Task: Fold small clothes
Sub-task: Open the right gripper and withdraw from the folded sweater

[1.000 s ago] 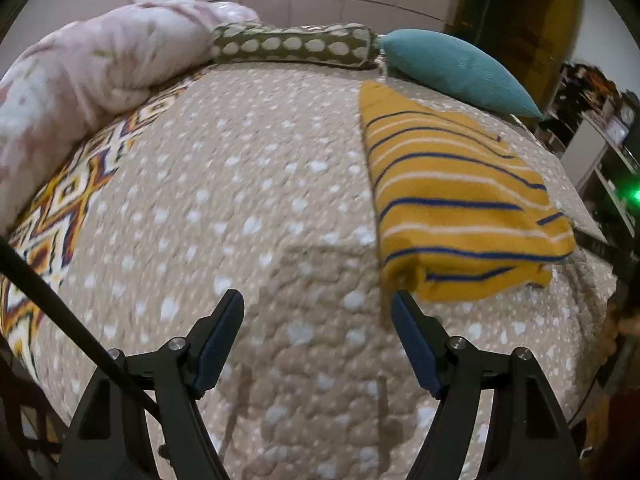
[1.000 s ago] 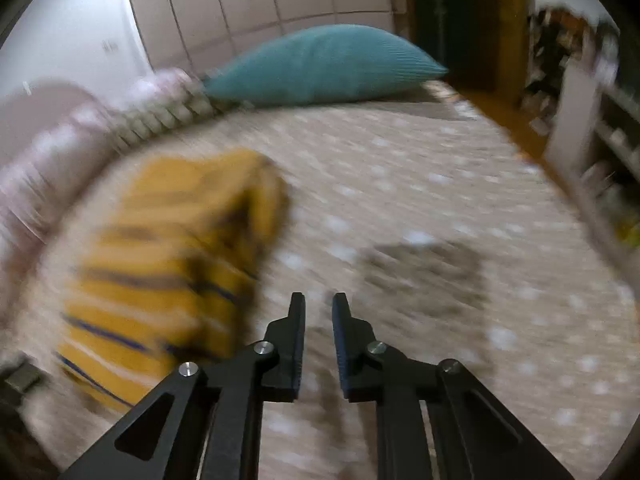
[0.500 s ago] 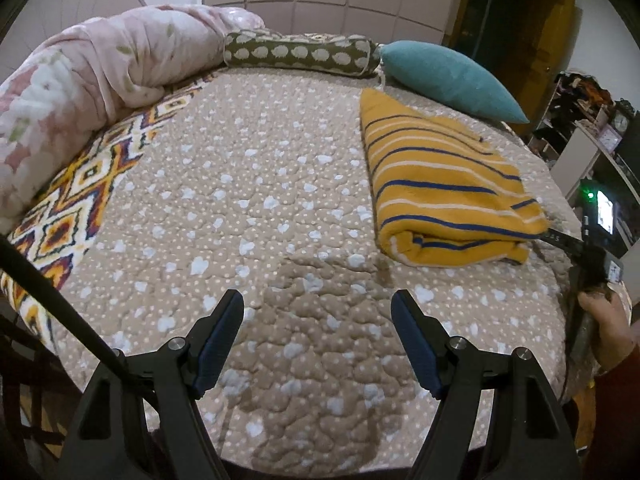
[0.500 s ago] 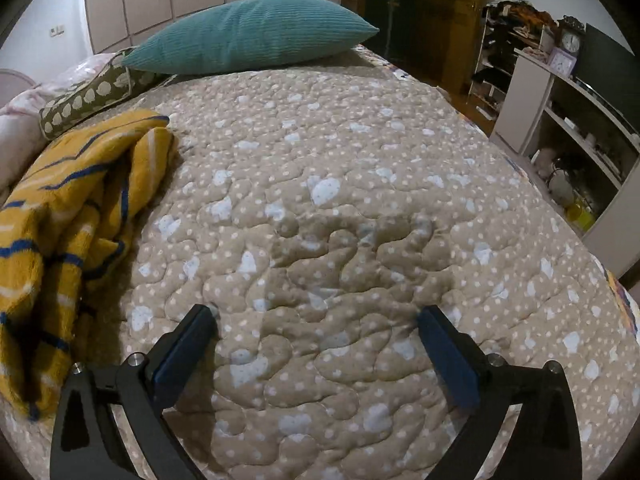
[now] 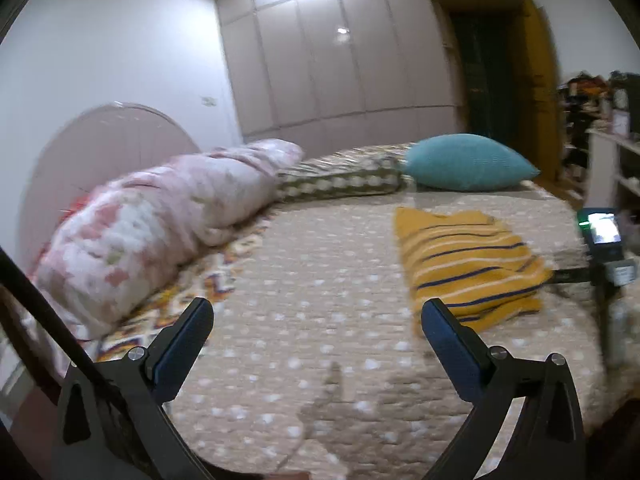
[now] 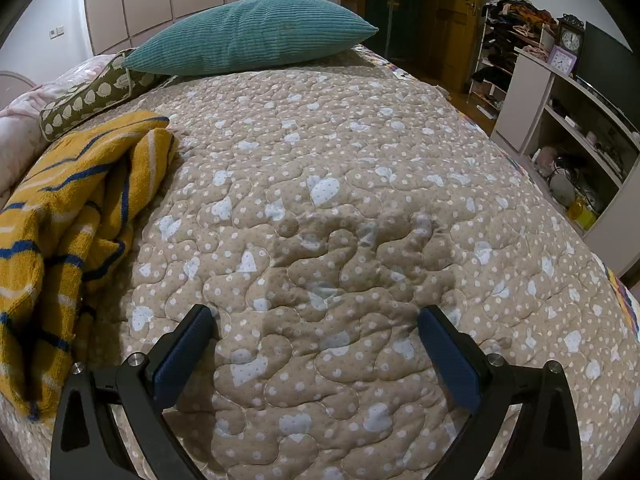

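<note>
Folded terry striped garment (image 6: 60, 232) on puffy quilted bedspread (image 6: 340, 208); left gripper (image 5: 316, 328) opening, right gripper (image 6: 318, 330) spread, both empty.

One folded striped garment (image 5: 468, 264) lay on one quilt (image 6: 360, 208). One teal pillow (image 6: 248, 36), one spotted bolster (image 6: 88, 98), one pink duvet (image 5: 160, 216). Two clocks (image 6: 570, 40) stood on the shelf unit (image 6: 532, 92).

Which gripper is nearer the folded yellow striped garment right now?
Right. The right gripper sits low over the quilt with the yellow striped garment just beside its left finger. The left gripper, jaws opening and empty, sits back from the garment.
</note>
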`<action>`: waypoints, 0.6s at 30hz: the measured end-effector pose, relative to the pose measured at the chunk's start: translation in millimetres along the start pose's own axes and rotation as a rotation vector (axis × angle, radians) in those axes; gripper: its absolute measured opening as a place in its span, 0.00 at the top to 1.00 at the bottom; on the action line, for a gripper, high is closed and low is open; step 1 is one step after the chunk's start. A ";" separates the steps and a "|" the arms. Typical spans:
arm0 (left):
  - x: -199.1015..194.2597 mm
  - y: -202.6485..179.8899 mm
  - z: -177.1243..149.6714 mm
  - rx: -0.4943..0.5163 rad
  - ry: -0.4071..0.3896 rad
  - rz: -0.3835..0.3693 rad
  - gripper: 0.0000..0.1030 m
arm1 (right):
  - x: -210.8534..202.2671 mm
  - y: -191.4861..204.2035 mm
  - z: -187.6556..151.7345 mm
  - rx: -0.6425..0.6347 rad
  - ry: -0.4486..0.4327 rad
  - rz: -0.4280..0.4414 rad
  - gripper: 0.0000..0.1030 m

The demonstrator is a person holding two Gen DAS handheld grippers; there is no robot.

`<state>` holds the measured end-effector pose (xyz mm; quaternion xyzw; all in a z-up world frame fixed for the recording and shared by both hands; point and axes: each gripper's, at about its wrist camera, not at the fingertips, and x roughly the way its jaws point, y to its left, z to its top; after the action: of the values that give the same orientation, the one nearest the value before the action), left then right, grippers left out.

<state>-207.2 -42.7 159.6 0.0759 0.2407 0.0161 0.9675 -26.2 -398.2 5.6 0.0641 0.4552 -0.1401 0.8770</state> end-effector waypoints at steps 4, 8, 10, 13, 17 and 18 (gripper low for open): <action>16.5 -6.5 -0.1 -0.043 0.113 -0.061 0.00 | 0.0 0.1 0.0 0.000 0.000 0.000 0.00; 35.5 -17.1 -16.7 -0.048 0.241 -0.081 0.00 | 0.0 0.1 0.0 0.000 0.000 -0.001 0.00; 41.0 -24.8 -24.2 -0.039 0.289 -0.072 0.00 | 0.0 0.2 0.0 0.000 0.000 -0.001 0.00; 41.1 -35.0 -35.1 -0.016 0.315 -0.068 0.00 | -0.1 0.2 0.0 0.000 0.000 -0.001 0.00; 40.0 -45.3 -40.5 0.012 0.329 -0.081 0.00 | 0.0 0.4 0.1 0.000 0.000 -0.001 0.00; 39.1 -47.5 -40.6 0.019 0.333 -0.083 0.00 | -0.1 0.4 0.0 0.000 0.000 -0.001 0.00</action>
<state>-191.9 -81.3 98.7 0.0713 0.4009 -0.0137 0.9132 -26.1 -397.8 5.7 0.0641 0.4554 -0.1405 0.8768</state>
